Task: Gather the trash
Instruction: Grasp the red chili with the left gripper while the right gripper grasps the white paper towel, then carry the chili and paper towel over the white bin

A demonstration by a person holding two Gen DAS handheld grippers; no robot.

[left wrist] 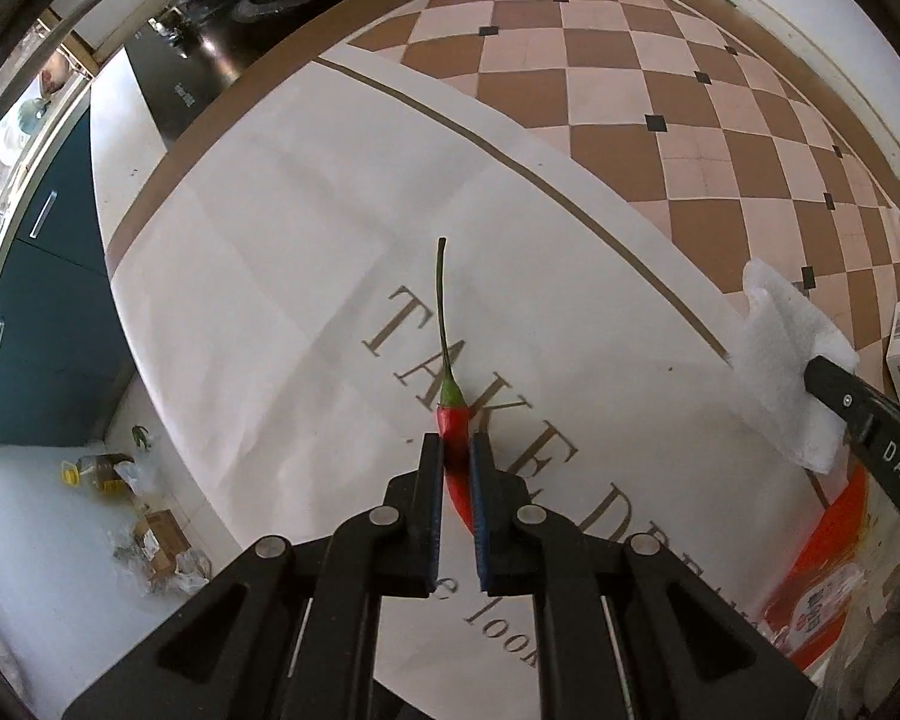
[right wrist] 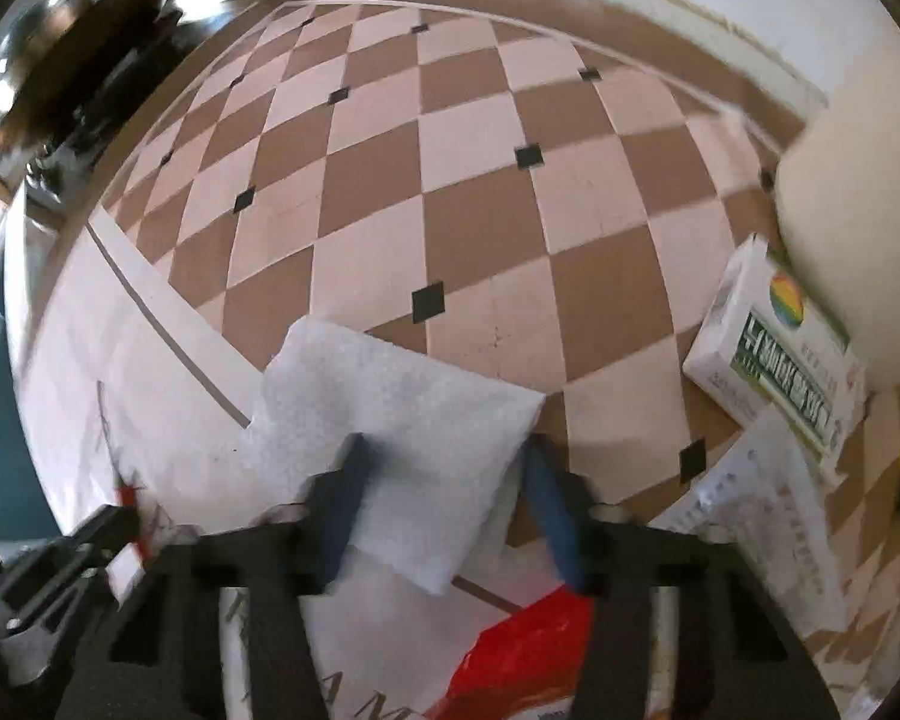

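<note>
The left hand-held gripper pinches a red chili above the white bag, the right hand-held gripper straddles white foam widely, so either could probably slip free.

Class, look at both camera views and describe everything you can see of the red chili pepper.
The chili pepper is small and slim, with glossy red flesh, a green cap and a long thin green stem pointing away from the camera. It looks fresh and whole. The left gripper is closed on its red body, one pad on each side; its lower end curves down between the fingers. White printed paper lies behind it. Whether it touches the paper is unclear.
</note>
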